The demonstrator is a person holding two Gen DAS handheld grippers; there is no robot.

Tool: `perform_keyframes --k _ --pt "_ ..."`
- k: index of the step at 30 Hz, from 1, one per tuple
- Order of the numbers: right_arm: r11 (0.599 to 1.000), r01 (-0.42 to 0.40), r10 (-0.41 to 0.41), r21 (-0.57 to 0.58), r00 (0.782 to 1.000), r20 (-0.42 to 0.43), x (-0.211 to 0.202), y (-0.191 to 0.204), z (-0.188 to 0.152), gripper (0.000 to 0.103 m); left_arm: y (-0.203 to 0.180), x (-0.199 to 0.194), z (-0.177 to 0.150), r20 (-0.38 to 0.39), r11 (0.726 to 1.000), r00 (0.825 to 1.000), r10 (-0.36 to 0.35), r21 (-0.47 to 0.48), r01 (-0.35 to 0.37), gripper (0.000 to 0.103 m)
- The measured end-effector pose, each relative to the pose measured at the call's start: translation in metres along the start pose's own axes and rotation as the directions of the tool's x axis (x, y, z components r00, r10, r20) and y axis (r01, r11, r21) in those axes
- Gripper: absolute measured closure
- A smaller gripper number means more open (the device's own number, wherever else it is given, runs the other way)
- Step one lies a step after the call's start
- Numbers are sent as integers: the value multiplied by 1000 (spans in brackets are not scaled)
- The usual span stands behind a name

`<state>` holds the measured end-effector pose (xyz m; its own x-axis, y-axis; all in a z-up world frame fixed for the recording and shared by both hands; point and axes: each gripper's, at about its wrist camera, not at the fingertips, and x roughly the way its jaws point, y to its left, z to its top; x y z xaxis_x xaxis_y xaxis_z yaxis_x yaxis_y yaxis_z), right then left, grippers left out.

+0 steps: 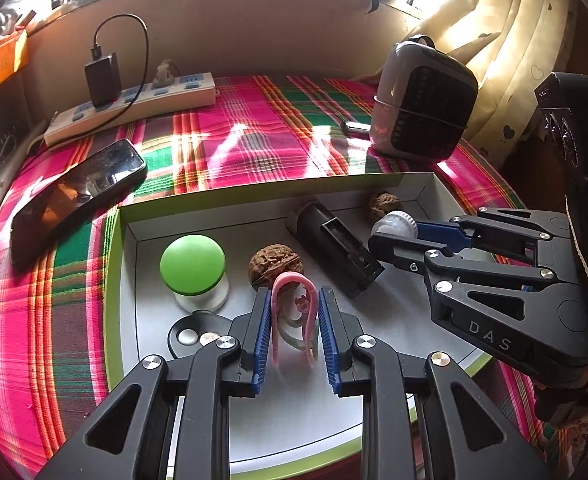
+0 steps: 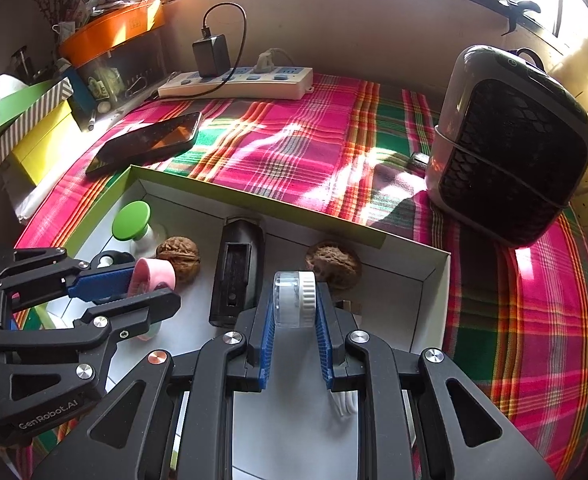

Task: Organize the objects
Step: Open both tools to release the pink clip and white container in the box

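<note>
A shallow white box with a green rim [image 1: 126,216] [image 2: 433,264] lies on the plaid cloth. My left gripper [image 1: 294,300] [image 2: 146,288] is shut on a pink hair clip [image 1: 294,284] [image 2: 154,276], held low over the box floor beside a walnut [image 1: 276,264] [image 2: 180,260]. My right gripper [image 2: 294,292] [image 1: 393,236] is shut on a small clear bottle with a white cap [image 2: 295,298] [image 1: 395,224], just in front of a second walnut [image 2: 333,262] [image 1: 383,205]. A green-lidded jar [image 1: 193,264] [image 2: 132,220] and a black oblong device [image 1: 337,248] [image 2: 238,268] rest inside the box.
A black phone [image 1: 78,196] [image 2: 146,144] lies on the cloth left of the box. A white power strip [image 1: 134,108] [image 2: 238,82] with a charger runs along the back wall. A grey and black speaker-like unit [image 1: 425,104] [image 2: 509,144] stands at the right. Small boxes [image 2: 34,128] crowd the far left.
</note>
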<state>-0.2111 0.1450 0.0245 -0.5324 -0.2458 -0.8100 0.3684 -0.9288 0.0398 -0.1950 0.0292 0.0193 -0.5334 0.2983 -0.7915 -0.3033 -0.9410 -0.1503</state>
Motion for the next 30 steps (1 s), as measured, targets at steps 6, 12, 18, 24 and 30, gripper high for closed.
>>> perform_keyframes --k 6,12,18,24,30 --pt "1000 6 -6 2 1000 -7 4 1 -2 83 2 3 -1 -9 1000 1000 7 -7 -7 81" --pt "1000 10 -10 -1 1000 -7 4 2 -2 83 3 5 0 -17 1000 1000 4 -14 -4 81" --pt "1000 23 -23 -2 1000 -5 4 2 -2 83 3 5 0 -19 1000 1000 13 -11 -13 81" --pt "999 32 -32 -5 999 -1 3 3 -2 82 4 3 0 -16 1000 1000 17 -23 -17 75" --pt "999 39 -39 -7 999 10 -1 6 -3 72 6 -2 0 -1 999 1000 8 -35 -8 70"
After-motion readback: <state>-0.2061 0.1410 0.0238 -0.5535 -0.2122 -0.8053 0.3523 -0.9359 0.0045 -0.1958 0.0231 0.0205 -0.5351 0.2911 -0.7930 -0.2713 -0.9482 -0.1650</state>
